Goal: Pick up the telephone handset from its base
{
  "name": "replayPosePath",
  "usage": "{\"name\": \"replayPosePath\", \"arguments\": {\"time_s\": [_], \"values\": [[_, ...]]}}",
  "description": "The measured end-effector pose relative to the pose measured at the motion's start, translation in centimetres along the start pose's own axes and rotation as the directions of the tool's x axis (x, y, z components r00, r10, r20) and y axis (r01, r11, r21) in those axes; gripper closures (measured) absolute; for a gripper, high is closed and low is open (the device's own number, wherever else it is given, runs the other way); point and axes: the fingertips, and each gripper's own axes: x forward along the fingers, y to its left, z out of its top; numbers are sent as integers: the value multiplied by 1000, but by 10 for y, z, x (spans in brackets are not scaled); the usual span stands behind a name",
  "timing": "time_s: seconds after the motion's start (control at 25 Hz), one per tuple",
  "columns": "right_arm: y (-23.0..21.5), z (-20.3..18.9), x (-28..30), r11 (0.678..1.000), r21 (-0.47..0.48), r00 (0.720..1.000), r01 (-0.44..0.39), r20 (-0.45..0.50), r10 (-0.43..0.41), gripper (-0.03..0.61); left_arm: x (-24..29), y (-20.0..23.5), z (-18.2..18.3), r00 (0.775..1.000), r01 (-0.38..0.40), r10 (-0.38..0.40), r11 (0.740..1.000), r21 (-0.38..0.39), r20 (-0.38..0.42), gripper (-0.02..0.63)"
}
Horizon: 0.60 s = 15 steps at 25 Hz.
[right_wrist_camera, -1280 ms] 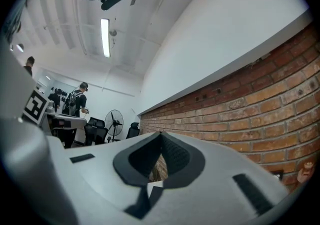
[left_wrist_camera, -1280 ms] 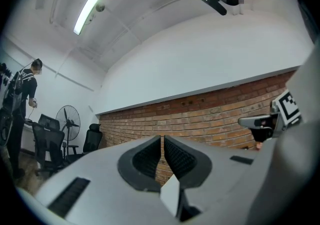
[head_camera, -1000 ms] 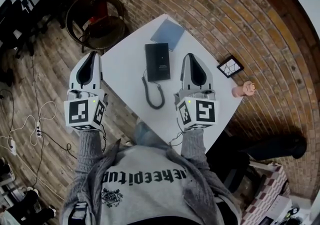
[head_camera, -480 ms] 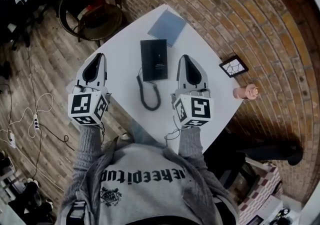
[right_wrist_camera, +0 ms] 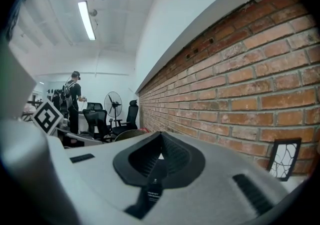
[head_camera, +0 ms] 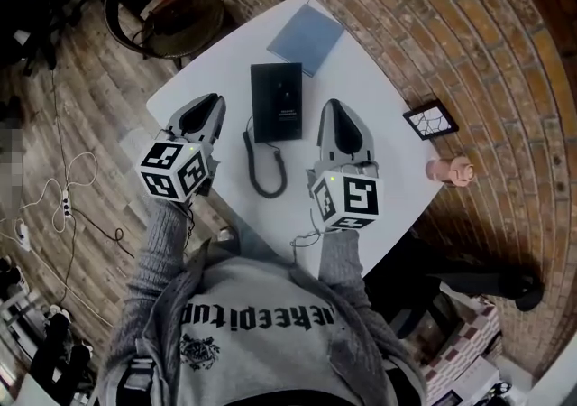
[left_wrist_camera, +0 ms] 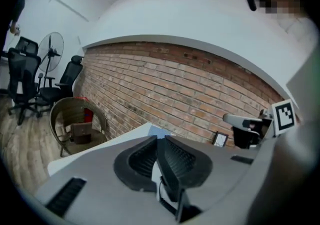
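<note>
The black telephone (head_camera: 276, 102) lies flat on the white table (head_camera: 370, 79), its handset resting on the base. Its coiled cord (head_camera: 261, 165) loops toward me. My left gripper (head_camera: 215, 102) hovers just left of the phone, rolled a little, jaws shut and empty (left_wrist_camera: 157, 141). To the phone's right my right gripper (head_camera: 331, 107) points the same way, also shut with nothing between its jaws (right_wrist_camera: 161, 136). Neither touches the phone. In both gripper views the jaws hide the phone.
A blue notebook (head_camera: 306, 37) lies at the table's far corner. A wicker chair (head_camera: 167, 7) stands beyond the left edge. By the brick wall are a small framed picture (head_camera: 431, 120) and a pink object (head_camera: 451, 170). Cables (head_camera: 63, 206) trail across the wooden floor.
My left gripper has swung in from beyond the table's left edge to just beside the phone, dropping and rolling. The right gripper has sunk a little beside the phone.
</note>
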Motion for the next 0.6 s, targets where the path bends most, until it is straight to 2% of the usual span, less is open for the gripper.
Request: {"name": "replayPosePath", "arguments": {"time_s": [0.16, 0.28, 0.6], "values": [[-8, -8, 2, 1000, 10, 1000, -3, -11, 3, 575, 26, -1, -25, 997, 19, -24, 998, -61, -73, 588], [-14, -14, 2, 1000, 21, 1000, 0, -20, 0, 575, 43, -2, -38, 992, 34, -45, 995, -95, -117, 534], [-29, -27, 3, 999, 46, 999, 7, -39, -5, 574, 80, -1, -70, 976, 41, -77, 984, -173, -204, 502]]}}
